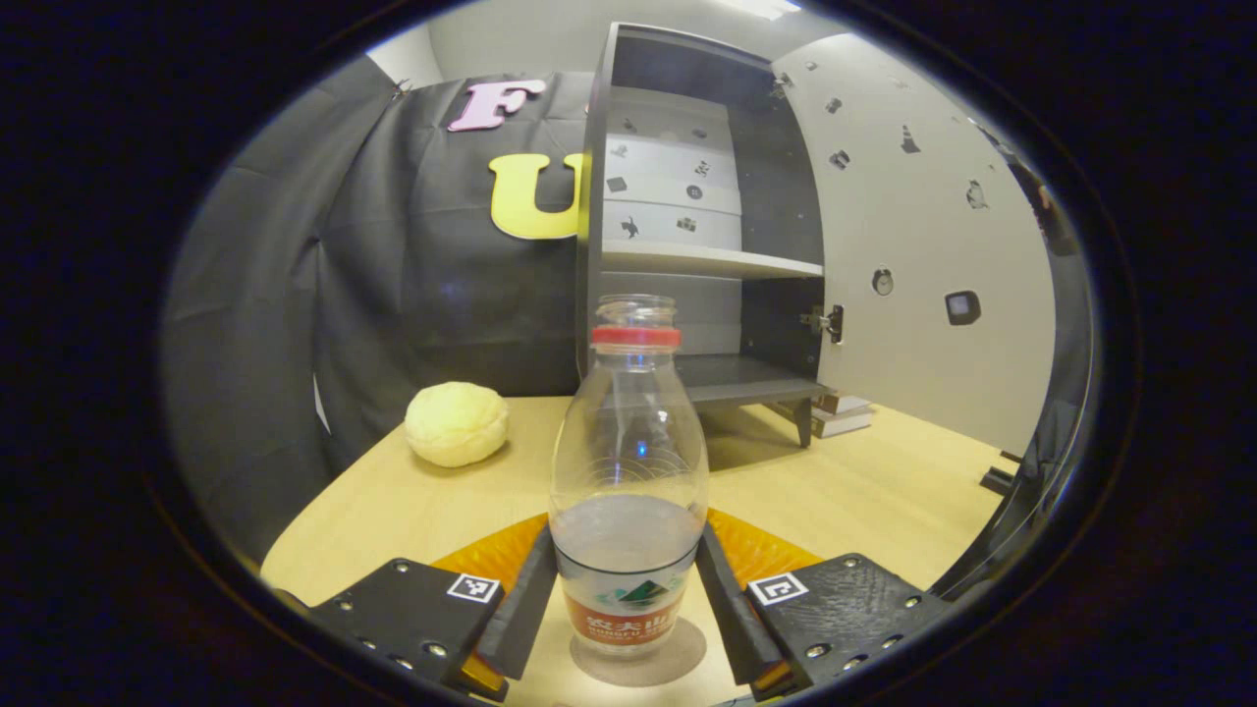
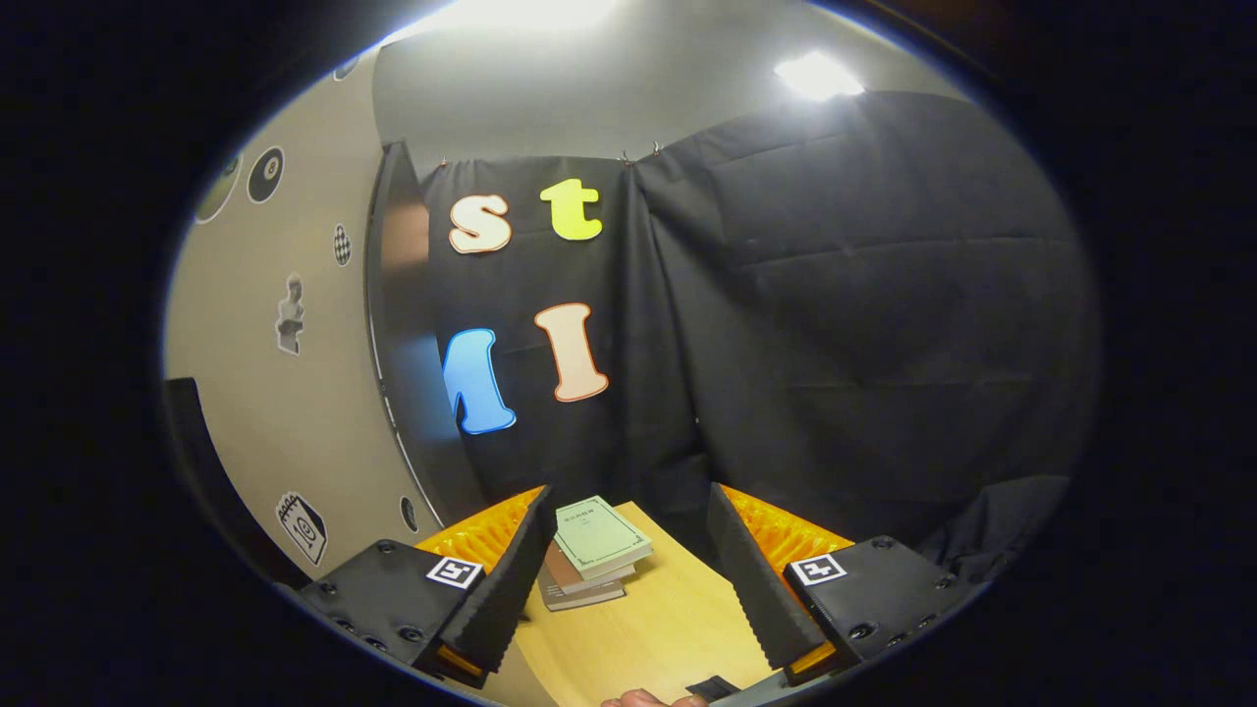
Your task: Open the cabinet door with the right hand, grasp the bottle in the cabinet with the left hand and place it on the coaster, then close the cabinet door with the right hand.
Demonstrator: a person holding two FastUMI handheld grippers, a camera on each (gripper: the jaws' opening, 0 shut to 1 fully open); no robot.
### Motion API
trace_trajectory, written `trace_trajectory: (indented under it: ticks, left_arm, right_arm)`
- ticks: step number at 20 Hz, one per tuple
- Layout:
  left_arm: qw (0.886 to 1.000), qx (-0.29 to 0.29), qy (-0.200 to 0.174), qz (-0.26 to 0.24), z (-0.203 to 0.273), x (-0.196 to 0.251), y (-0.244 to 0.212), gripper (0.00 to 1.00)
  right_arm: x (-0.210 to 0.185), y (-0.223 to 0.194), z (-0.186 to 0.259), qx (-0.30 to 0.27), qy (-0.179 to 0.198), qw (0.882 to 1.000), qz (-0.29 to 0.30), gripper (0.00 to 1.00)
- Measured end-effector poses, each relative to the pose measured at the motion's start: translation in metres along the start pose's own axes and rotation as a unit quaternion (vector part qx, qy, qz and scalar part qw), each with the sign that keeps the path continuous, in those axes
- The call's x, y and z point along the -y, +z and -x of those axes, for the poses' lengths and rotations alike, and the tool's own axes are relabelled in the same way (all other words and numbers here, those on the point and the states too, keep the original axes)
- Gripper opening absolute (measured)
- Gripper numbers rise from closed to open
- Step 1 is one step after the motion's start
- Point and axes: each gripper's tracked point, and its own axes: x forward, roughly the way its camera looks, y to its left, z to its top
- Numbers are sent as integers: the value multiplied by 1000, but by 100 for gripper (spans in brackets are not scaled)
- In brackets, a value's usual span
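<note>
In the left gripper view a clear plastic bottle (image 1: 628,471) with a red neck ring, no cap and a little water stands upright on a grey round coaster (image 1: 678,663) on the wooden table. My left gripper (image 1: 628,589) is shut on its lower body, one finger pressing each side. Behind it the dark cabinet (image 1: 707,265) stands with its pale door (image 1: 933,295) swung wide to the right and its shelves bare. In the right gripper view my right gripper (image 2: 628,560) is open and holds nothing, close beside the sticker-covered door (image 2: 285,412) on its left.
A pale yellow bun (image 1: 457,424) lies on the table (image 1: 864,491) left of the cabinet. A stack of books (image 2: 594,550) sits on the table past my right fingers and shows by the cabinet's foot (image 1: 845,412). Black cloth walls close in behind.
</note>
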Motion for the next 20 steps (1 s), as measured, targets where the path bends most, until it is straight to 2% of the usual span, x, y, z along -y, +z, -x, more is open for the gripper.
trace_trajectory:
  ticks: [3,4,5,9,11,14,17,18,19,20]
  left_arm:
    - [1000,-4,15,23,5,-6,-16,77]
    - [1000,-2,11,26,5,-4,-17,74]
    - [1000,-3,6,24,3,-2,-22,74]
    - [1000,-11,2,13,-1,4,-23,82]
    - [1000,-18,2,11,-1,4,-24,74]
    - [1000,-25,1,5,1,3,-23,80]
    - [1000,-27,-8,0,2,4,-21,77]
    - [999,-30,-11,1,2,4,-22,80]
    - [999,-32,-11,1,3,4,-23,77]
    - [999,-34,-10,1,3,4,-24,77]
  right_arm:
    - [-5,-12,1,-13,3,1000,8,98]
    - [-7,-14,1,-15,3,1000,11,93]
    - [-8,-15,1,-16,3,1000,13,98]
    - [-11,-19,5,-21,5,999,24,98]
    - [-7,-23,6,-23,-1,999,31,98]
    - [-6,-33,10,-37,-4,999,32,98]
    - [-4,-42,17,-45,-8,999,30,92]
    - [-3,-44,19,-47,-11,998,30,93]
    - [-2,-46,22,-48,-12,998,32,98]
    - [0,-47,24,-49,-15,998,35,98]
